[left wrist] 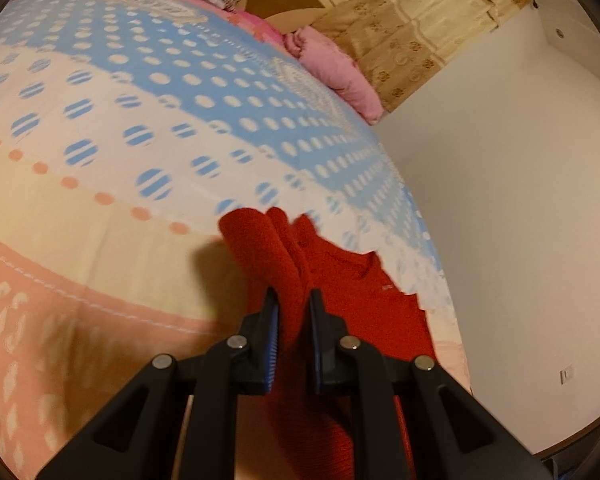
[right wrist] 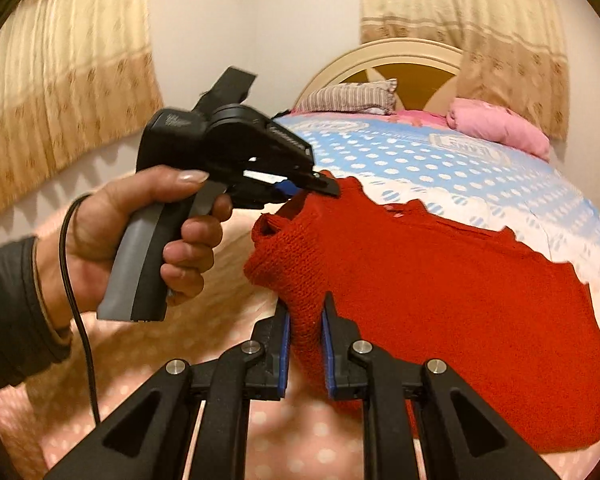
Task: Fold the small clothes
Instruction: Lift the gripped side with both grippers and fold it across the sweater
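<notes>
Spread over a dotted bedspread [right wrist: 440,160], the red sweater [right wrist: 440,292] looks soft, light and floppy, its near edge pinched by both left gripper [left wrist: 294,312] and right gripper [right wrist: 306,320].

Warm, dim indoor light, strong fisheye bending at dark rims, motion blur on the bedspread [left wrist: 140,128], soft shadow left of the left gripper [left wrist: 294,300].
</notes>
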